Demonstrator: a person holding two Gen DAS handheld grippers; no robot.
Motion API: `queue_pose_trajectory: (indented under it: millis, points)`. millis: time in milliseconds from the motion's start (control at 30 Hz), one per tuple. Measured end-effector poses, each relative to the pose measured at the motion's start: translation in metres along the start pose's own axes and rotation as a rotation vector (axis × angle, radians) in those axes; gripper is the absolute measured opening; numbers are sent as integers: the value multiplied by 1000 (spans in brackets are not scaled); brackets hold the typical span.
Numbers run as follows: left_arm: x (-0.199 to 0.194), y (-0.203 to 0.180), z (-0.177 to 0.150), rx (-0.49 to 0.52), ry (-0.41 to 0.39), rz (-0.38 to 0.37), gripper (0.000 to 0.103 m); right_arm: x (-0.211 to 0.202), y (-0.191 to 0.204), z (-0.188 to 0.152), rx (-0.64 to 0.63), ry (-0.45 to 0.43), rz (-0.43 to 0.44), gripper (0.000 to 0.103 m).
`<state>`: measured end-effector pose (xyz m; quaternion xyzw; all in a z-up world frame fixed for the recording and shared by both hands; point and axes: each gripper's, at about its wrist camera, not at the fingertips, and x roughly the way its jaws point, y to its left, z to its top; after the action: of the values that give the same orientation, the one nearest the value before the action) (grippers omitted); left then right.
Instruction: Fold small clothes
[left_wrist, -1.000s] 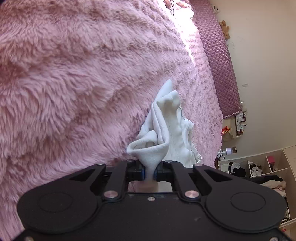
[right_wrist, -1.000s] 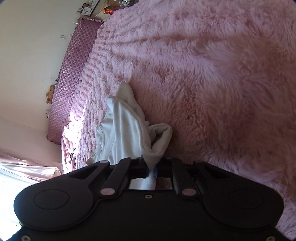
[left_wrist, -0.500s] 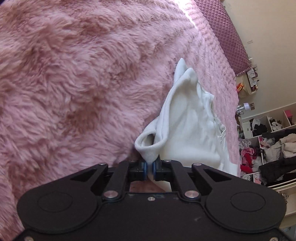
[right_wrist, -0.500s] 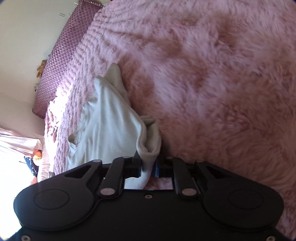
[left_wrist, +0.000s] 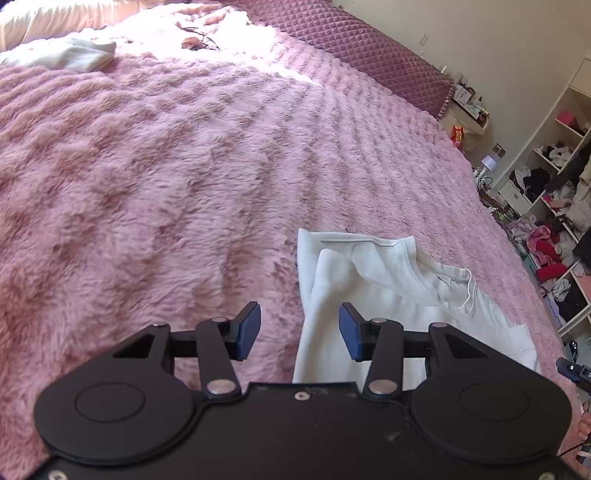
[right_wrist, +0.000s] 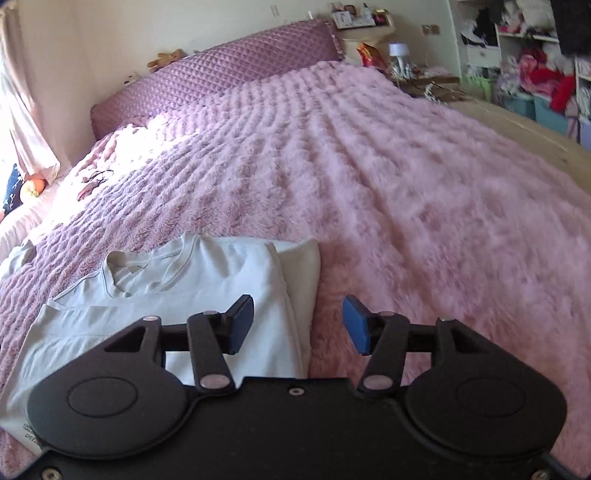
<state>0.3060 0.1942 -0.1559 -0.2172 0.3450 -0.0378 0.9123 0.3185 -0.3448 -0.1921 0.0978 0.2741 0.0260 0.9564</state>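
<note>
White garment (left_wrist: 388, 295): flat on the bed (left_wrist: 166, 166), between your tools; left tool (left_wrist: 300, 331) and right tool (right_wrist: 298, 324) jaws just opened, nothing held; long axis runs away from you.

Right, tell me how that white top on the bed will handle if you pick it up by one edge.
Probably floppy: the white top lies in soft creases and folds on the fluffy pink blanket. It looks thin and light, so the free part would likely droop and the fold come undone. The plush pile may drag at it if pushed rather than lifted.
</note>
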Motion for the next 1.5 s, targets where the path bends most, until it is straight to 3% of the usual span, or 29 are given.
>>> queue_pose_trajectory:
  millis: [100, 200, 467, 567, 600, 667, 733, 833, 933, 1100, 1367, 1400, 1433, 1500]
  points:
    - [39, -22, 17, 71, 4, -4, 58, 38, 13, 18, -86, 19, 3, 54]
    - [67, -31, 24, 83, 30, 8, 58, 67, 27, 23, -156, 52, -26, 54]
    - [107, -39, 26, 144, 76, 30, 55, 72, 33, 12, -157, 74, 3, 54]
    - [124, -45, 24, 181, 111, 42, 32, 77, 35, 11, -156, 90, 16, 52]
    - [126, -46, 23, 192, 114, 52, 25, 78, 36, 10, -158, 91, 17, 45]
    - [130, -47, 22, 210, 111, 55, 8, 81, 38, 9, -172, 86, -12, 22]
    - [126, -44, 26, 179, 76, 47, 5, 78, 35, 12, -142, 63, 7, 12]
    - [110, -40, 36, 125, -37, 38, 2, 67, 28, 19, -90, -21, 23, 8]
    - [110, -34, 47, 80, -88, 28, 2, 74, 24, 23, -45, -28, 24, 7]
    - [149, -33, 40, 118, -1, 98, 3, 107, 11, 15, 8, 39, -26, 7]
    - [162, -18, 36, 87, 39, 81, 12, 110, -1, 6, 62, 46, -7, 10]
    - [156, -19, 39, 84, 33, 83, 15, 105, 1, 8, 61, 47, -19, 16]
    - [149, -21, 41, 75, 24, 87, 14, 97, 3, 11, 59, 47, -34, 30]
    - [122, -27, 41, 68, -2, 101, 19, 75, 9, 12, 50, 43, -38, 43]
